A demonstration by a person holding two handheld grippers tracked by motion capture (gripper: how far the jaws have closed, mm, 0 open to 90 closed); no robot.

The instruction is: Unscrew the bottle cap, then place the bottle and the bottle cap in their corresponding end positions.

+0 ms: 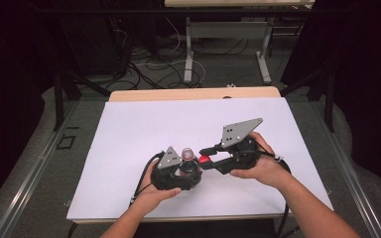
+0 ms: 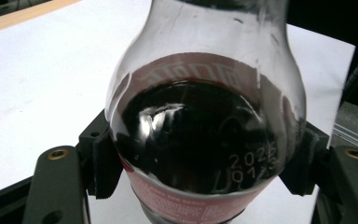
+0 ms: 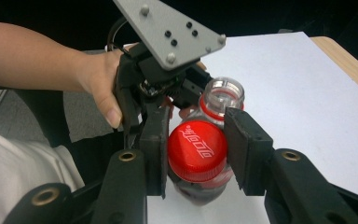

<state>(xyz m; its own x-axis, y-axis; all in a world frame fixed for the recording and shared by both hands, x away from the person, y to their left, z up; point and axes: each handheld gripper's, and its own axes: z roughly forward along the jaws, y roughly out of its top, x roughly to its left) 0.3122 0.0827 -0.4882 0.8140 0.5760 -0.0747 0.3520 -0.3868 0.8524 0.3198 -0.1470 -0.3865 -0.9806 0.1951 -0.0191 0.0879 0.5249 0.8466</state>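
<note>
A flat white sheet (image 1: 144, 129) lies under the fingers and spreads out well beyond them on every side, covering nearly all of the pale wooden worktop (image 1: 193, 93), whose bare edge shows as a strip past the sheet's far side. Farther off, well apart from the fingers, a tangle of black and white cables (image 1: 151, 67) lies on the grey floor (image 1: 228, 69) around the light metal legs of another table (image 1: 189, 54).
</note>
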